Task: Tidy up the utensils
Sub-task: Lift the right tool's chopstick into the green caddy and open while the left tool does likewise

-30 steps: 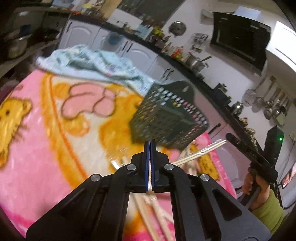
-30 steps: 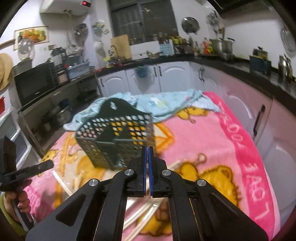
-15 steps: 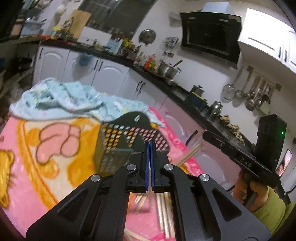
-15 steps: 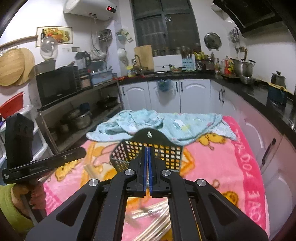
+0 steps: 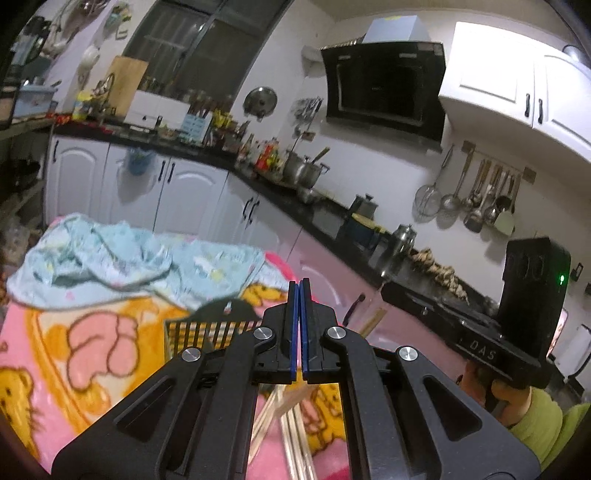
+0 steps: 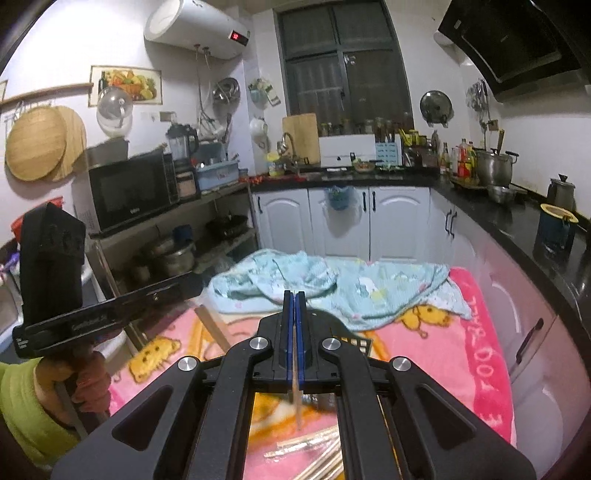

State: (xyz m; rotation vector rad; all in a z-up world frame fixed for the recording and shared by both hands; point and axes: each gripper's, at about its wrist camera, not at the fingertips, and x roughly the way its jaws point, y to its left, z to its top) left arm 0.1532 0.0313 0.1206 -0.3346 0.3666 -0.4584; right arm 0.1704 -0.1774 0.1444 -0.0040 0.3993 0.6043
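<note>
A pink cartoon-printed blanket (image 6: 436, 343) is spread over the desk, and a crumpled light-blue cloth (image 6: 332, 288) is heaped at its far end. White cabinet doors (image 6: 391, 218) are fitted under a black worktop (image 6: 369, 177) crowded with bottles and a steel pot (image 6: 495, 166). A microwave (image 6: 129, 192) is set on a shelf at the left. A water heater (image 6: 195, 29) is mounted high on the wall beside a dark window (image 6: 340, 59). A black range hood (image 5: 384, 88) is fixed above the worktop, and ladles (image 5: 472, 195) are hung on a wall rail.

Towel (image 6: 332, 284) behind basket (image 5: 207, 325) on blanket (image 6: 424, 350)
</note>
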